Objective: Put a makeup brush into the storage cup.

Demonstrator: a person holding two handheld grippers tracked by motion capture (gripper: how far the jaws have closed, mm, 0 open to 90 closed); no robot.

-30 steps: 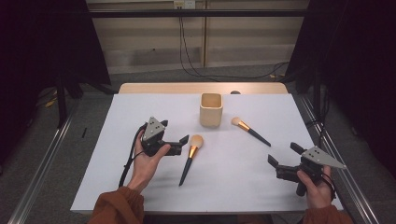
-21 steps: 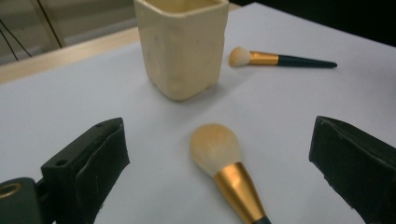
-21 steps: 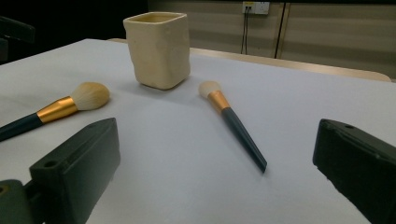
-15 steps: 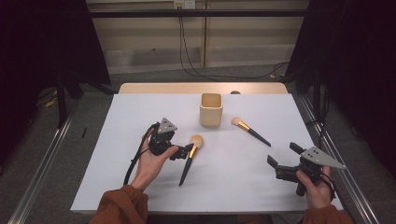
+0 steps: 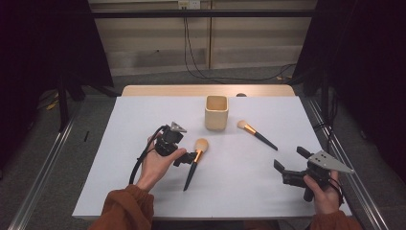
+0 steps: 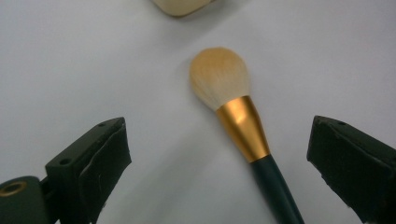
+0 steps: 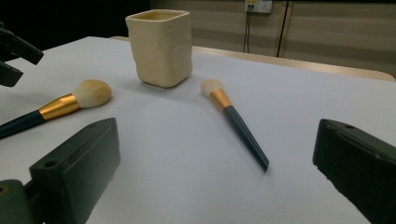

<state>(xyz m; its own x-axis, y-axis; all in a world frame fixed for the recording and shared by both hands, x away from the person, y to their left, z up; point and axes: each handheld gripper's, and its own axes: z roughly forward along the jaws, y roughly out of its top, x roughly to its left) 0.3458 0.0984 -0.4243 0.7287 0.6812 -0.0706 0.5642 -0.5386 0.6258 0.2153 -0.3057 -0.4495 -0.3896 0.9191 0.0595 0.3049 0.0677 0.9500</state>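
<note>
High view: left gripper [image 5: 184,159] hangs over the large brush [image 5: 195,160] on the white table [image 5: 119,143], near the ferrule. Right gripper [image 5: 286,166] sits low at the table's right edge, jaws spread, nothing held. Cream cup [image 5: 216,112] stands upright behind, small brush [image 5: 256,135] lies to its right.

Left gripper view: jaws wide apart, large brush [image 6: 238,135] lies flat between them, untouched, bristles towards the cup [image 6: 180,5].

Right gripper view: jaws wide, empty; small brush [image 7: 233,122] ahead on the table, cup [image 7: 161,45] upright beyond it, large brush [image 7: 60,107] at left.
</note>
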